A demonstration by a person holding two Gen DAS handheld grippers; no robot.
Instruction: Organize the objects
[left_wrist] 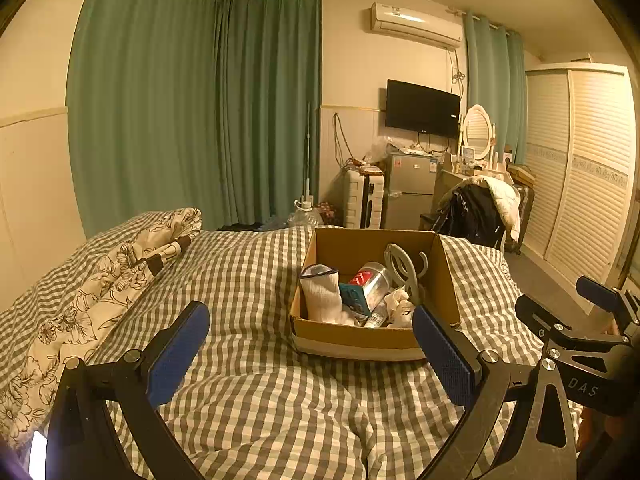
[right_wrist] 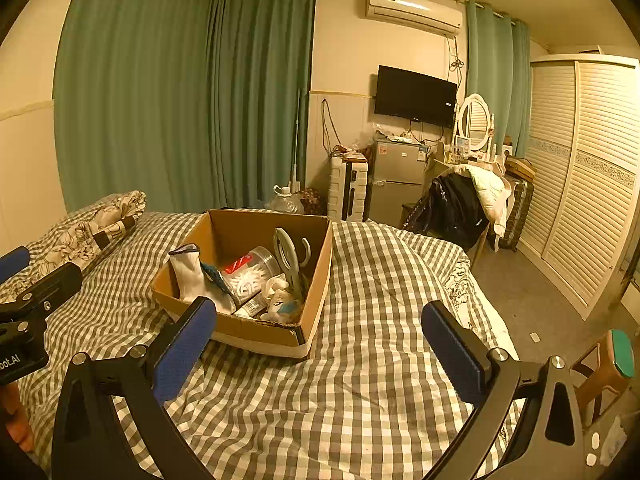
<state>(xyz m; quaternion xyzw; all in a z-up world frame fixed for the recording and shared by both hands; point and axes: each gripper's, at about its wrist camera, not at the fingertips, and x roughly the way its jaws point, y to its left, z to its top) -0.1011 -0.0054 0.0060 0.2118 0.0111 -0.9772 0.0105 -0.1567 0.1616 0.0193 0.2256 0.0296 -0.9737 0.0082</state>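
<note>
A cardboard box (left_wrist: 352, 340) (right_wrist: 256, 332) sits on the checked bed cover (left_wrist: 248, 392) (right_wrist: 360, 380). Inside it lie a white sock (left_wrist: 324, 300) (right_wrist: 192, 276), a clear jar with a red label (left_wrist: 374, 282) (right_wrist: 252, 272), a grey plastic hanger piece (left_wrist: 404, 268) (right_wrist: 290, 256) and crumpled white paper (left_wrist: 400, 308) (right_wrist: 280, 300). My left gripper (left_wrist: 312, 344) hovers open just in front of the box, nothing between its blue pads. My right gripper (right_wrist: 320, 348) is open too, near the box's right front corner. The right gripper (left_wrist: 568, 304) also shows in the left wrist view.
A floral pillow and rolled item (left_wrist: 120, 276) (right_wrist: 92, 232) lie at the bed's left. Beyond the bed stand a small fridge (left_wrist: 408, 192), a white suitcase (right_wrist: 348, 188), a chair piled with clothes (right_wrist: 460, 204) and a louvred wardrobe (right_wrist: 580, 168). A wooden stool (right_wrist: 608, 368) is at right.
</note>
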